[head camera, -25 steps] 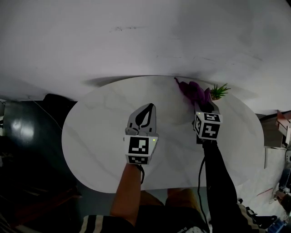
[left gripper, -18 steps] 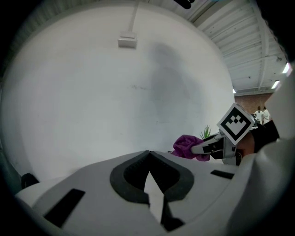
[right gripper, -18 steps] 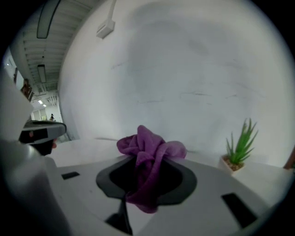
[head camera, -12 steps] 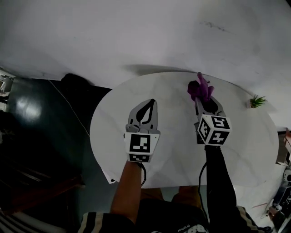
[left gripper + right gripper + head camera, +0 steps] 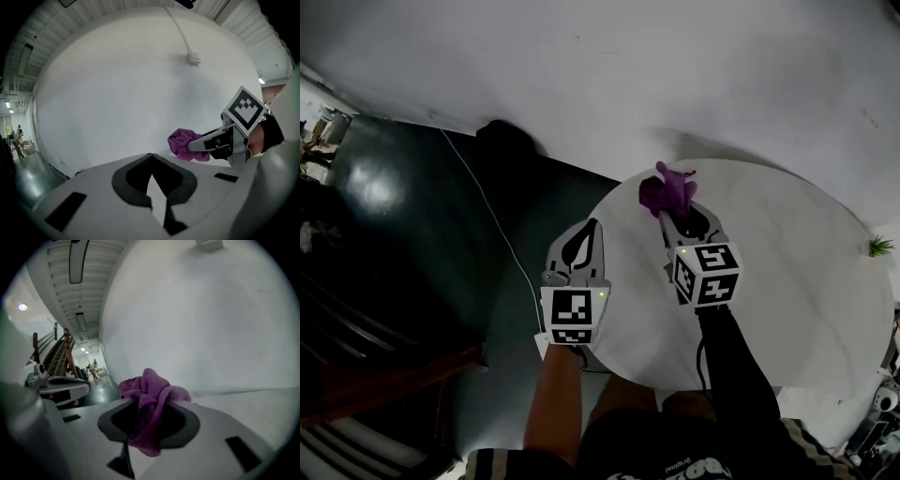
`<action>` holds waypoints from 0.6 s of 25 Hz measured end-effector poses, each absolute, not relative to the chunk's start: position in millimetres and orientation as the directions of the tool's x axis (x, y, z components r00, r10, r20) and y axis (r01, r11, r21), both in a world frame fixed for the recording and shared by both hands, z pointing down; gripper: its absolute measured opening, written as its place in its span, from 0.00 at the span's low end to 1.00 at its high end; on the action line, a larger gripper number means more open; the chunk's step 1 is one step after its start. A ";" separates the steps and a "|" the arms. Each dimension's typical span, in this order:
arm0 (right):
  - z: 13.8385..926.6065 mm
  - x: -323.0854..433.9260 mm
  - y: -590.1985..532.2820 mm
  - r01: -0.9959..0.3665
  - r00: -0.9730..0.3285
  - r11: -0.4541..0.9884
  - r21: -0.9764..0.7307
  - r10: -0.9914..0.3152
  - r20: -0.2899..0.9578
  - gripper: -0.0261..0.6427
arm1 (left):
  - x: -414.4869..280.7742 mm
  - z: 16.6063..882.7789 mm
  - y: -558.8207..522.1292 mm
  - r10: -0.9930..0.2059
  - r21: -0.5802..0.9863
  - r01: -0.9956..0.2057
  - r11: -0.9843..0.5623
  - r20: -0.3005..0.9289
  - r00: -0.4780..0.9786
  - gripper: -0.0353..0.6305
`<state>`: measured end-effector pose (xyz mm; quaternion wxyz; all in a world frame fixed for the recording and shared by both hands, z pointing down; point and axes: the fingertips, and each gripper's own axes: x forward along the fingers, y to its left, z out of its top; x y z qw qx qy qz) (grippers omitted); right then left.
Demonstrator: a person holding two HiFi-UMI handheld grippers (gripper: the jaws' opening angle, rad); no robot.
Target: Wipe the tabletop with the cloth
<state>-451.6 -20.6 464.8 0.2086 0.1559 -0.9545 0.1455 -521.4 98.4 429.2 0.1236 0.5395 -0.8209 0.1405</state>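
Note:
A purple cloth (image 5: 667, 190) is bunched between the jaws of my right gripper (image 5: 666, 214), which is shut on it near the far left part of the white oval tabletop (image 5: 787, 272). The right gripper view shows the cloth (image 5: 152, 394) spilling over the jaw tips of the right gripper (image 5: 150, 401), lifted a little above the table. My left gripper (image 5: 592, 227) is shut with nothing in it, over the table's left edge. In the left gripper view, the left gripper (image 5: 151, 157) has its tips together, and the cloth (image 5: 182, 143) shows to the right.
A small potted plant (image 5: 878, 247) stands at the table's far right edge. Left of the table lies dark floor with a thin white cable (image 5: 487, 216) and a dark object (image 5: 508, 141) by the white wall. The table's left rim runs just under the left gripper.
Both grippers have moved left across the table toward its left edge, the cloth still in the right one. The plant, once beside the cloth, is now far to the right.

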 end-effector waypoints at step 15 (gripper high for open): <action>543.6 -490.0 68.4 -0.303 -0.758 0.899 -0.317 -0.026 0.652 0.23 | -534.9 462.8 161.4 -0.832 -0.020 -0.910 0.415 0.396 -0.388 0.05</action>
